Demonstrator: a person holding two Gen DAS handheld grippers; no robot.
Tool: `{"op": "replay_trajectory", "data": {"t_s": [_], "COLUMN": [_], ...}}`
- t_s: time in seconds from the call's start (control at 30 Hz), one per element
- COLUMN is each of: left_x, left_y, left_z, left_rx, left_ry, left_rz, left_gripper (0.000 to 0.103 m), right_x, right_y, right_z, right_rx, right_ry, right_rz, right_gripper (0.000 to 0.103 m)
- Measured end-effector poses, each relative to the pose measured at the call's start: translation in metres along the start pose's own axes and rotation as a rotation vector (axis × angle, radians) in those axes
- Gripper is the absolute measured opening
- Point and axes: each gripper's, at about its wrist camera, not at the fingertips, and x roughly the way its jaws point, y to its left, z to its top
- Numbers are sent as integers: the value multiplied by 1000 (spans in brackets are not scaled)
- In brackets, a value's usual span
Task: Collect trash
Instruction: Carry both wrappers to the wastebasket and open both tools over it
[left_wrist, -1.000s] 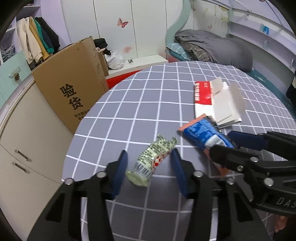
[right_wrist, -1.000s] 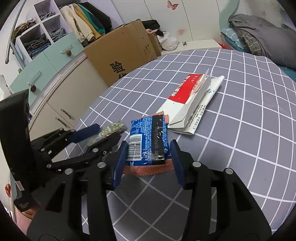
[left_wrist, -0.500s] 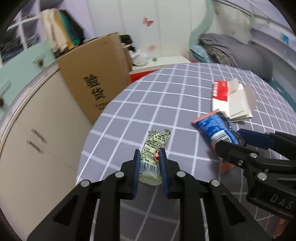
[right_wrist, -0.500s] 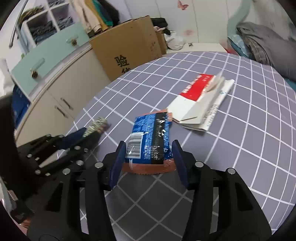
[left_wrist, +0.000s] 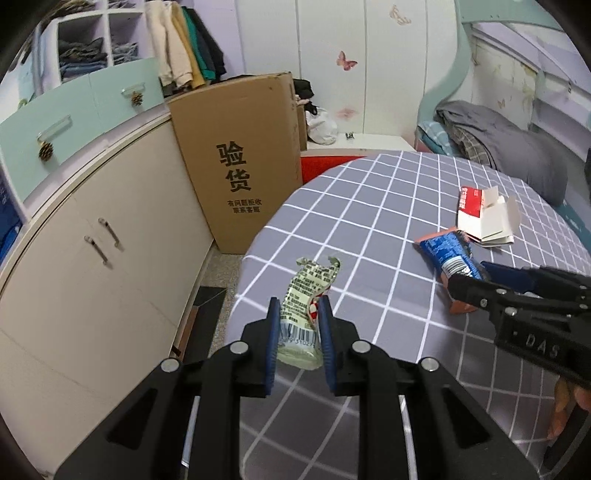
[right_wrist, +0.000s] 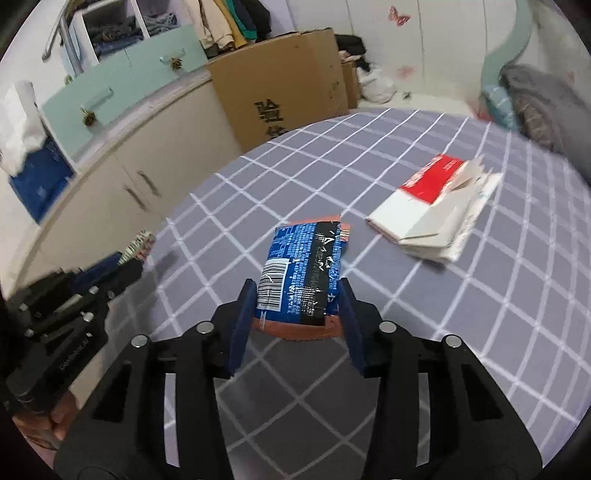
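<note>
While the left wrist view looks along its own fingers, the left claw (left_wrist: 298, 325) is pinched narrow on a pale green wrapper (left_wrist: 308, 295), gripping its barcode end so the torn far end sticks out over the edge of the round counter (left_wrist: 369, 221) with its grey checked cloth. Off to the right in this view the right claw (left_wrist: 476, 278) reaches across the counter with a blue wrapper (left_wrist: 448, 253) at its tips, and just beyond that lies a flattened red and white carton (left_wrist: 484, 218). A tall cardboard box (left_wrist: 240, 158) stands on the floor beside the counter, against cream cupboards (left_wrist: 92, 258). From the right wrist view, the right claw (right_wrist: 297, 308) sits at a medium spread with the blue wrapper (right_wrist: 303, 273) between its pads; both pads look pressed to the packet's sides, its near end lying between them and its far end resting on the counter (right_wrist: 480, 314). The red and white carton (right_wrist: 436, 206) lies near, to the right. At the left edge the left claw (right_wrist: 129, 260) shows blurred with the pale green wrapper (right_wrist: 138, 243) poking from its tips.
</note>
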Motion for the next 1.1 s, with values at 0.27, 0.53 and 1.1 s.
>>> {"op": "replay_trajectory", "data": {"t_s": [0.27,0.53,1.1], "left_x": [-17,-27,-46], "left_y": [27,58,166], "left_z": [-16,-33,-96], "left_rx": [-60,-126,-299], "left_ry": [-25,-29,-16], "left_rz": [19,19,97], "left_gripper": [20,20,20], "right_x": [-5,-5,32], "right_y": [16,49,225], "right_z": [-1,-3,-33], "right_rx": [-34,-101,-250], "right_ry": [-32,-33,52], "right_rz": [38,88,296], "right_gripper": [36,35,35]}}
